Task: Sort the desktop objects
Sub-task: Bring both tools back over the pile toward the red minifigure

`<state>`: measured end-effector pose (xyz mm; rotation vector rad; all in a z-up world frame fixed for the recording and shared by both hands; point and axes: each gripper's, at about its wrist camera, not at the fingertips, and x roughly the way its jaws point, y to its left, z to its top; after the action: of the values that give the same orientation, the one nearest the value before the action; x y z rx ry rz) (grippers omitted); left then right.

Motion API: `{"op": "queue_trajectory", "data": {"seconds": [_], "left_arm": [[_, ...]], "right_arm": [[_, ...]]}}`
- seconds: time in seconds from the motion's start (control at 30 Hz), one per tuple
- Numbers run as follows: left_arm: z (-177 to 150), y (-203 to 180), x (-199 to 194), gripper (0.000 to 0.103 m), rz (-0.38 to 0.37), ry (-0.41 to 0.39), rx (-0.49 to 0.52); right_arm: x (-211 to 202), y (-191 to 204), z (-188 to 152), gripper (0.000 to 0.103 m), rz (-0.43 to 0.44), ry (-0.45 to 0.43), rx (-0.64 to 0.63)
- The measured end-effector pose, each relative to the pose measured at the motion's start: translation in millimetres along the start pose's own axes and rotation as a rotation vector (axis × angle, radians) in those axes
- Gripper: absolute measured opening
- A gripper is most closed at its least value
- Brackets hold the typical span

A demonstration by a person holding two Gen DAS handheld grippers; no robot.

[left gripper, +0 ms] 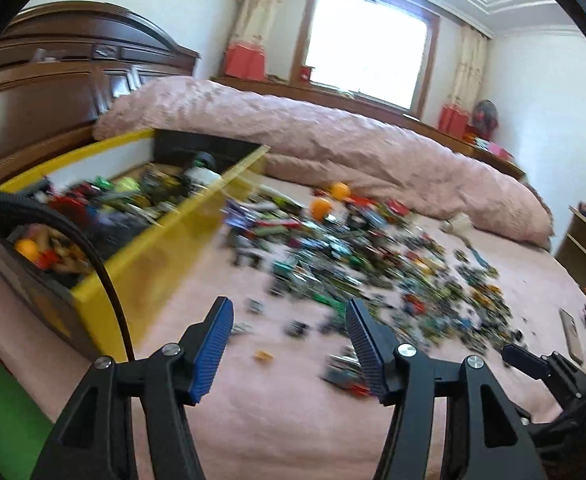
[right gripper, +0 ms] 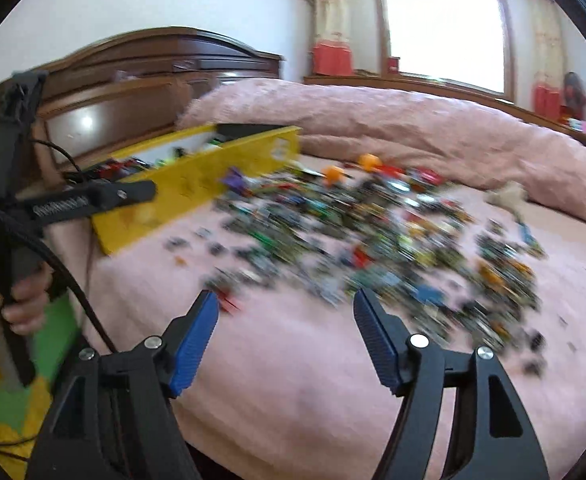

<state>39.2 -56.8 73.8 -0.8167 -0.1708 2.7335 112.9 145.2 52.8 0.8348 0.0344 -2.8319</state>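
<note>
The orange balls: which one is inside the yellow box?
The orange ball at the near end of the yellow box is inside it. The other two orange balls lie on the pink bedspread with the scattered toys.

left gripper (left gripper: 289, 344) and right gripper (right gripper: 285, 336) both angled downward, jaws apart, nothing between

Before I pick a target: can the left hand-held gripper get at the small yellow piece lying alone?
Probably yes: the left hand-held gripper is open and empty, with bare pink bedspread around the small yellow piece.
</note>
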Motion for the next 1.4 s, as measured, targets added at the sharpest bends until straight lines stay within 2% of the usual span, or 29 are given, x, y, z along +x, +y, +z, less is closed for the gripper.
{"op": "queue_trajectory", "data": {"seconds": [0.17,0.27,0.43,0.6,0.67,0.77,1.17,1.37,1.4], "left_arm": [[-21.4,-37.3,17.4,0.060,-0.026,0.014,0.061],[-33.7,-54.0,33.5,0.060,-0.022,0.050,0.095],[-45.5,-60.2,45.8,0.060,-0.021,0.103,0.099],[-50.3,-59.1,47.9,0.060,-0.027,0.120,0.093],[-49.8,-62.1,49.0,0.060,-0.036,0.121,0.110],[-52.1,-63.7,50.7,0.060,-0.029,0.116,0.133],[-55.3,-52.9,55.5,0.060,-0.004,0.104,0.155],[-57.1,-54.2,57.3,0.060,-0.047,0.101,0.162],[-56.6,-57.2,58.8,0.057,-0.054,0.097,0.175]], "right_arm": [[-9.5,-36.2,-29.0,0.072,-0.091,-0.014,0.072],[-8.1,-57.3,-39.2,0.072,-0.139,-0.013,0.130],[-9.6,-84.1,-51.4,0.073,-0.195,-0.024,0.201],[-2.4,-91.9,-61.4,0.073,-0.254,-0.010,0.204],[-0.7,-92.3,-63.8,0.074,-0.260,-0.014,0.199],[-0.5,-90.2,-66.4,0.080,-0.261,-0.026,0.189],[2.8,-86.8,-69.1,0.082,-0.265,-0.021,0.183],[2.3,-86.3,-69.5,0.082,-0.265,-0.023,0.183],[2.6,-86.5,-69.3,0.082,-0.265,-0.022,0.184]]}}
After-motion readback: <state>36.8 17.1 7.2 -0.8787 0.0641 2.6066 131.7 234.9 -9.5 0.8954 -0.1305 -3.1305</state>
